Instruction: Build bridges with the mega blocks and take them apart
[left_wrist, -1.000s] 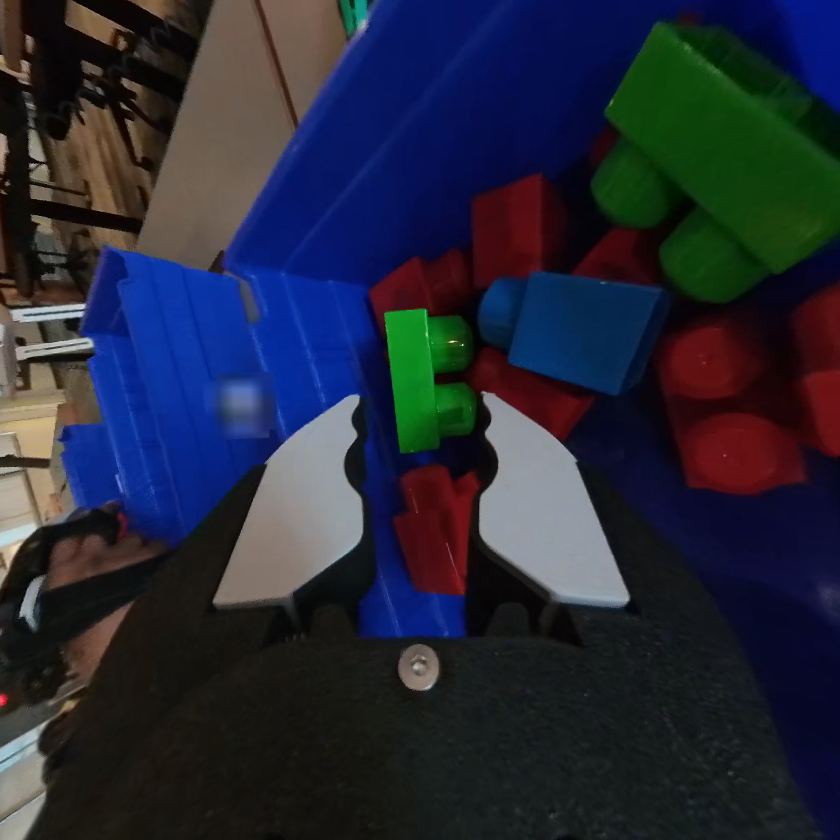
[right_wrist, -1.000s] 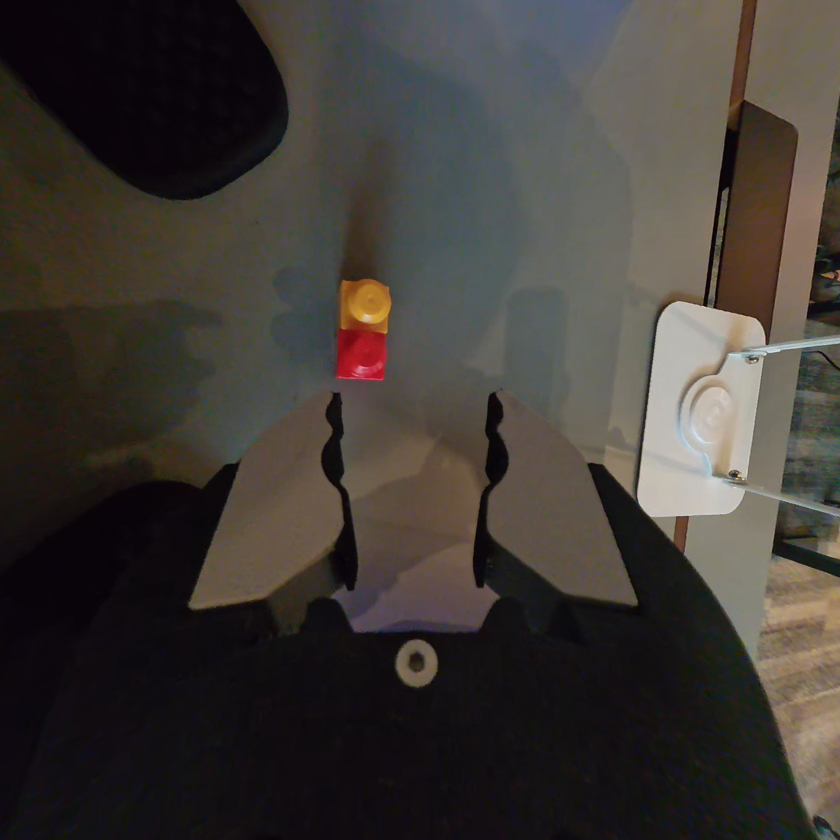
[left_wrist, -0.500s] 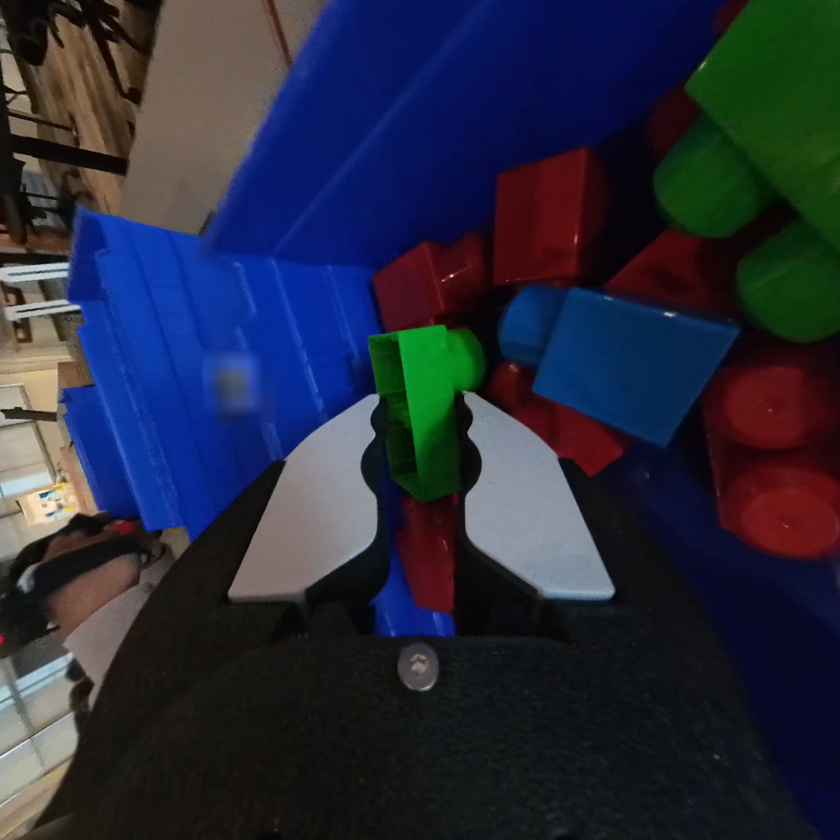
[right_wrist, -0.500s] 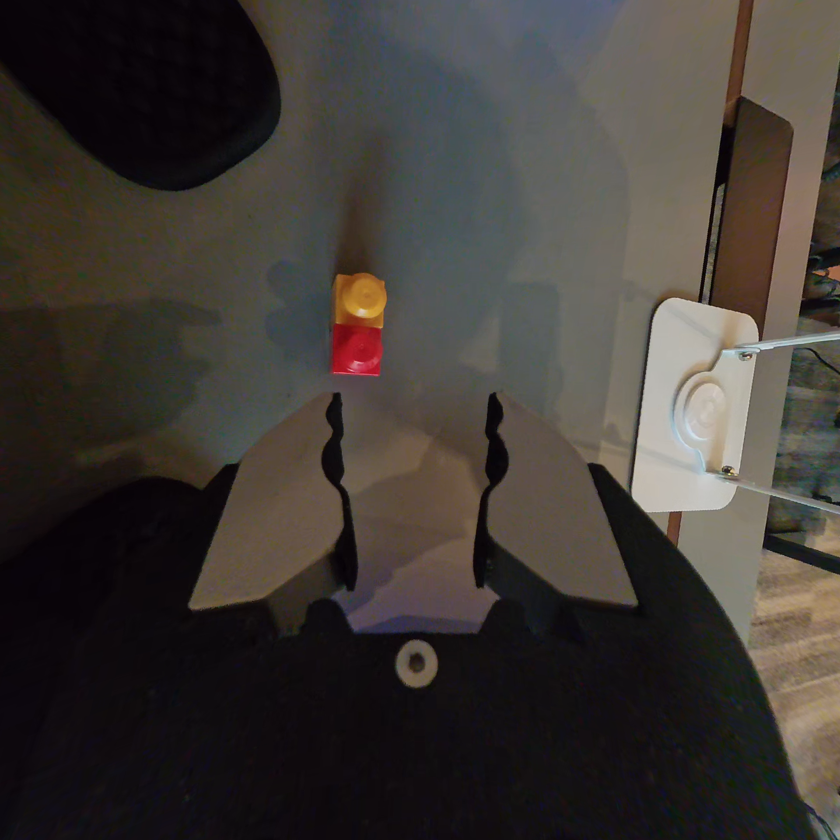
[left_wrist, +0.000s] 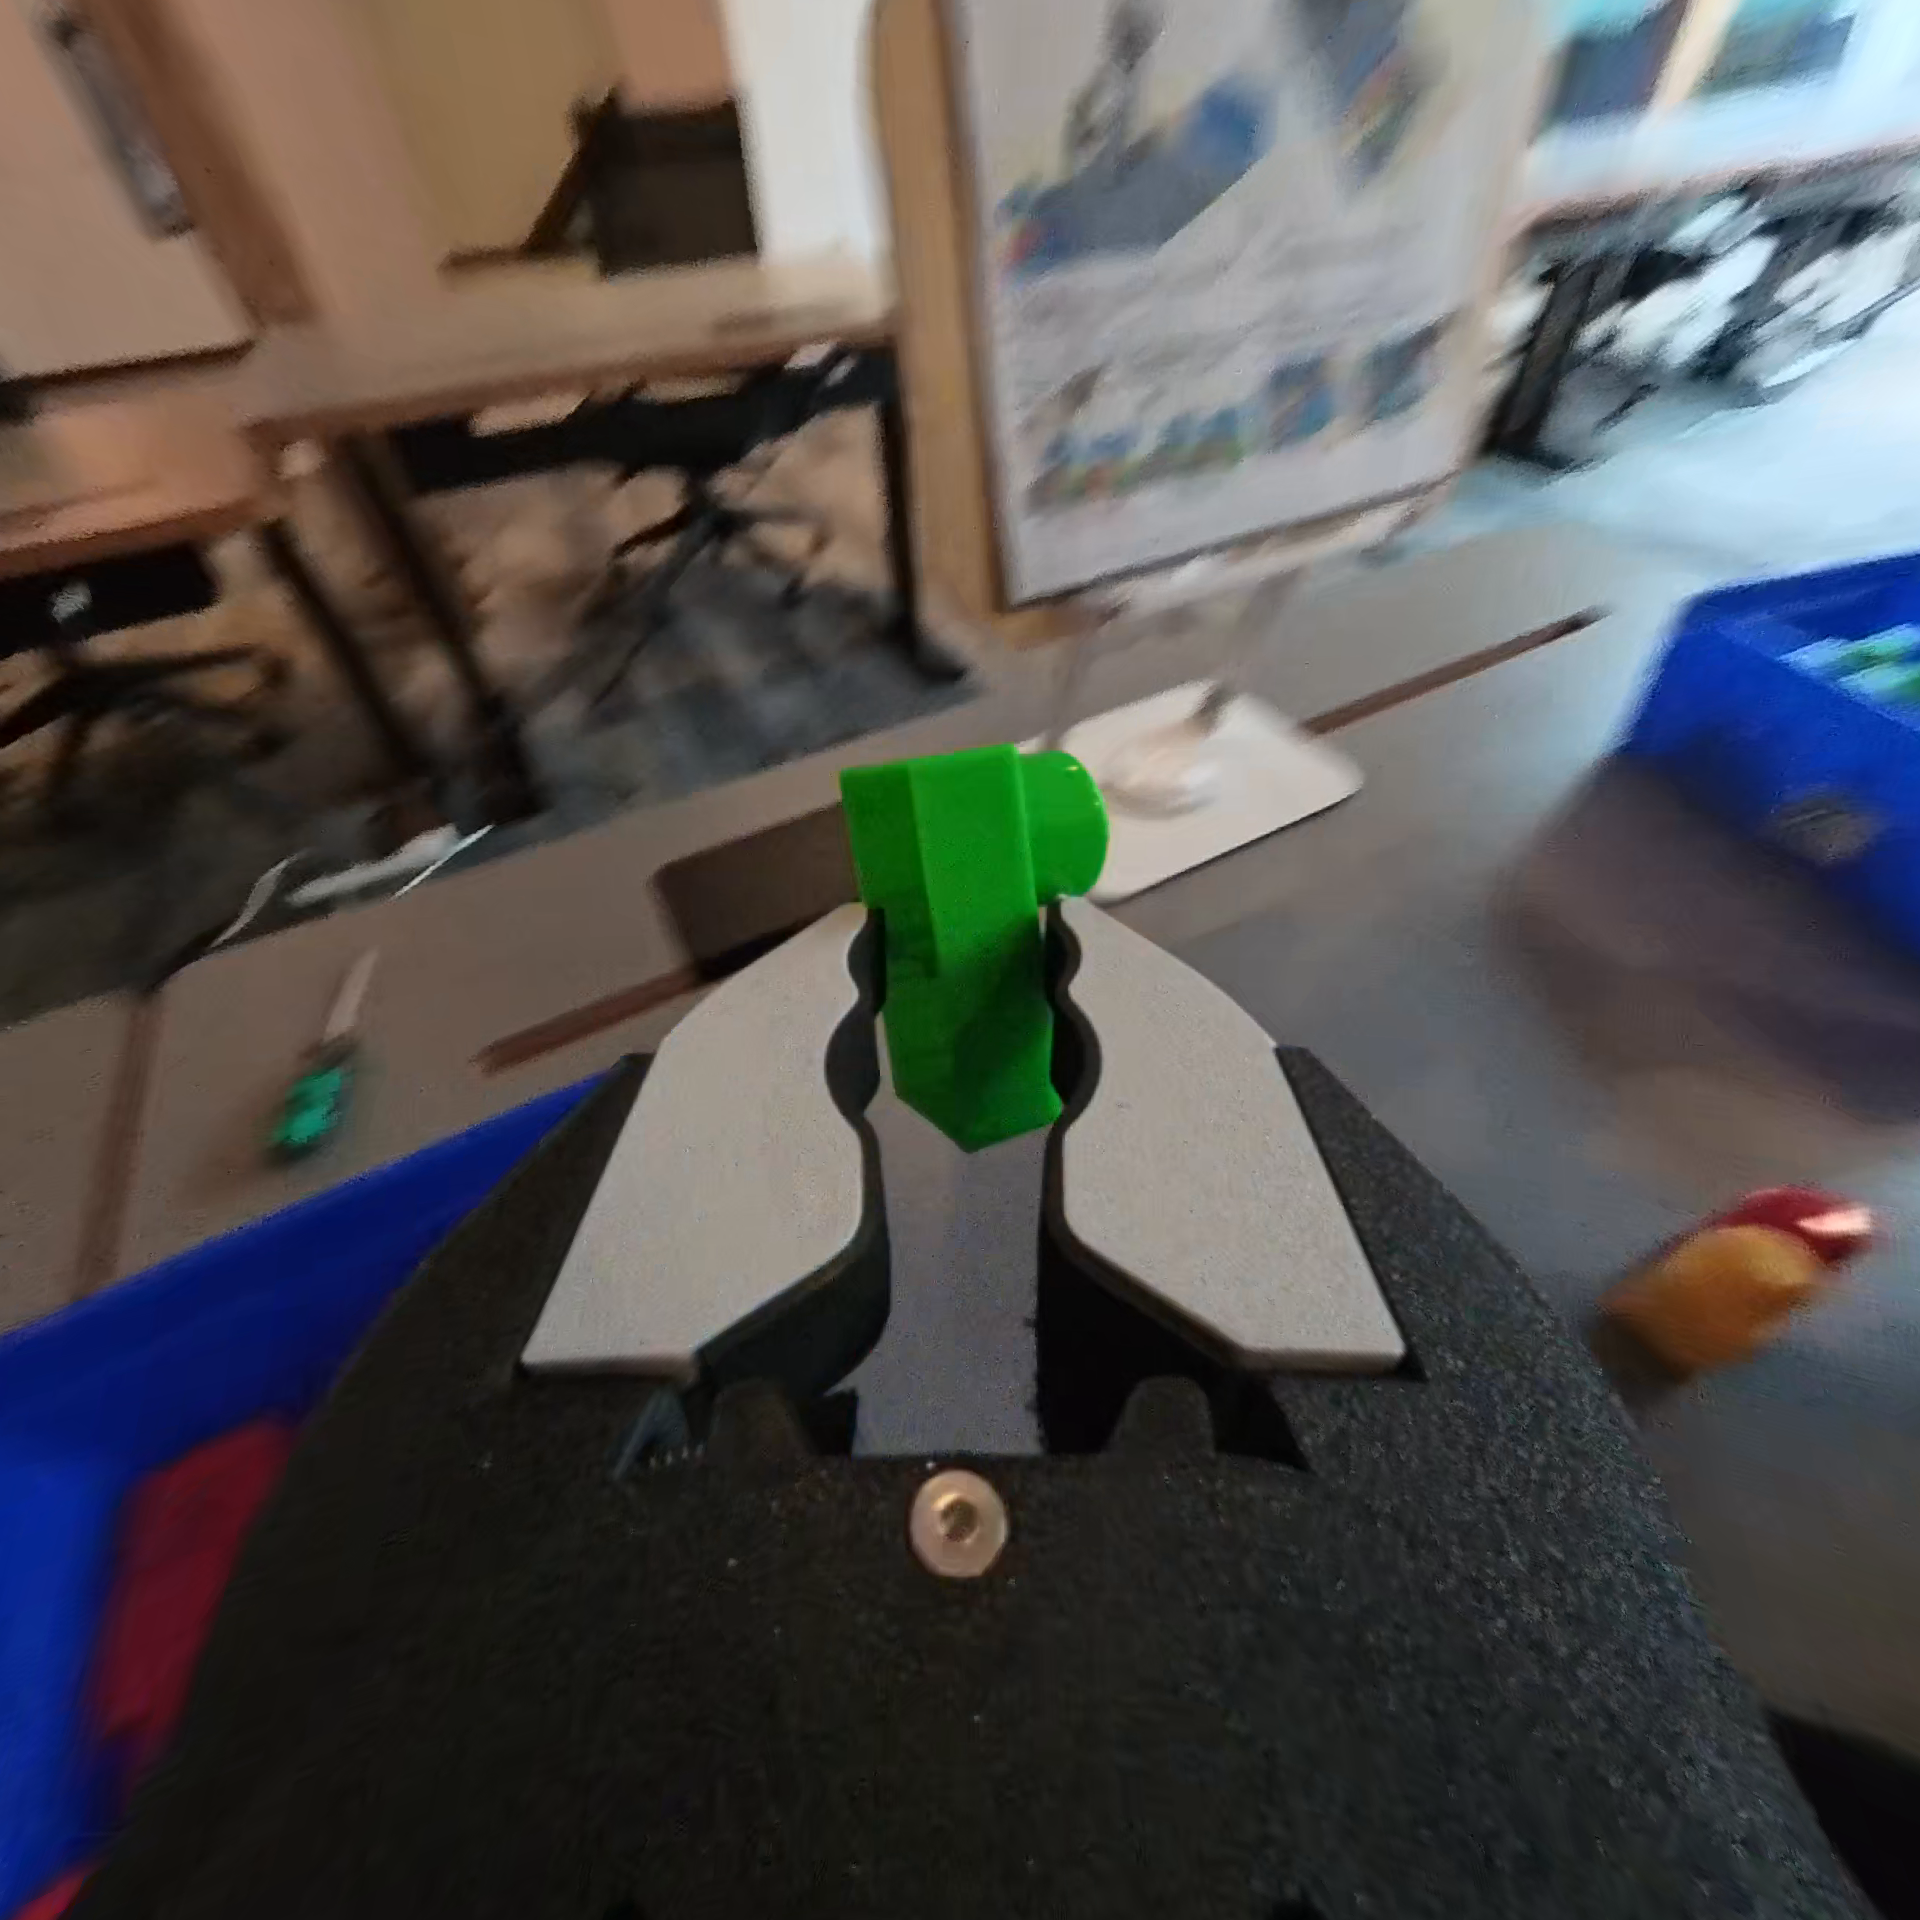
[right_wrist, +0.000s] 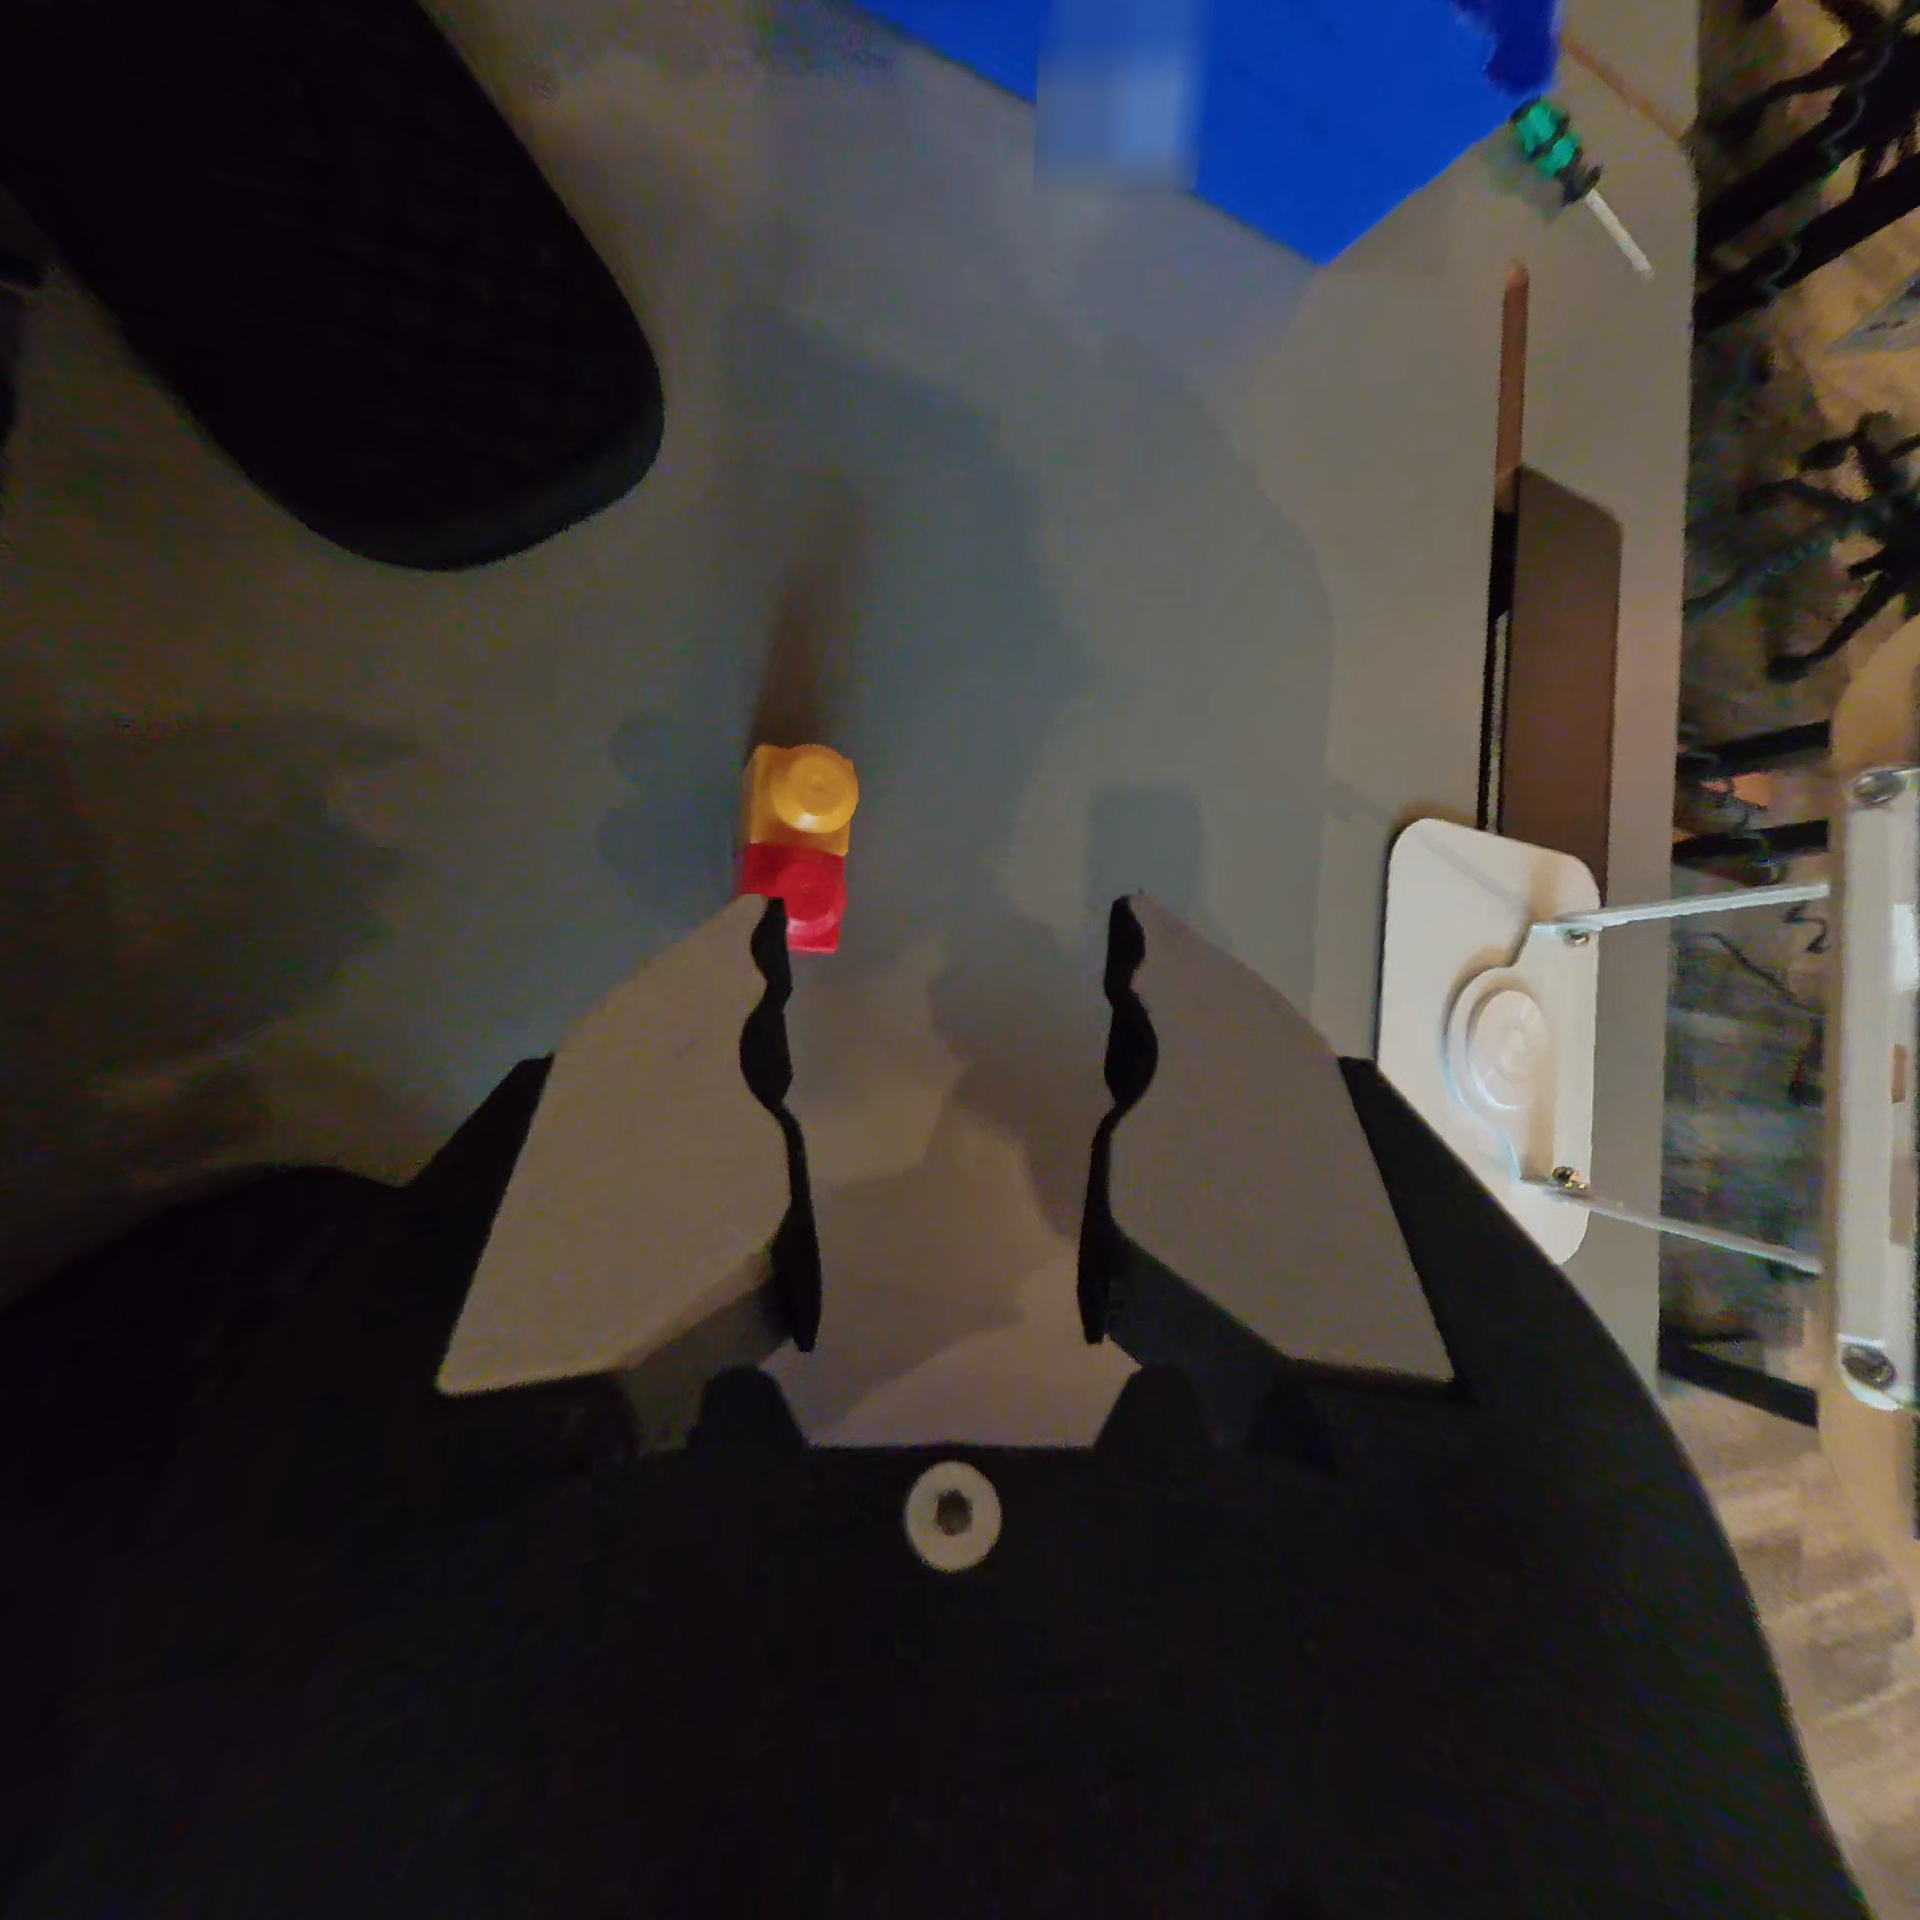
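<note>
My left gripper (left_wrist: 961, 925) is shut on a flat green block (left_wrist: 961, 914), held on edge in the air with its studs pointing right. A yellow block (right_wrist: 800, 795) and a red block (right_wrist: 795, 899) stand side by side on the grey table; they show blurred at the right of the left wrist view (left_wrist: 1725, 1283). My right gripper (right_wrist: 940, 914) is open and empty above the table, its left fingertip (right_wrist: 743, 914) just beside the red block.
A blue bin (left_wrist: 1808, 717) stands at the right, another blue bin rim (left_wrist: 208, 1330) with red blocks lies under my left gripper. A white stand base (right_wrist: 1486, 1039), a green-handled screwdriver (right_wrist: 1558, 151) and a dark pad (right_wrist: 343, 312) lie on the table. There is about 30 centimeters between the tips of the two grippers.
My left gripper closed on the green block, lifted it out of the blue bin and swung toward the table. My right gripper drifted slightly closer to the yellow and red blocks.
</note>
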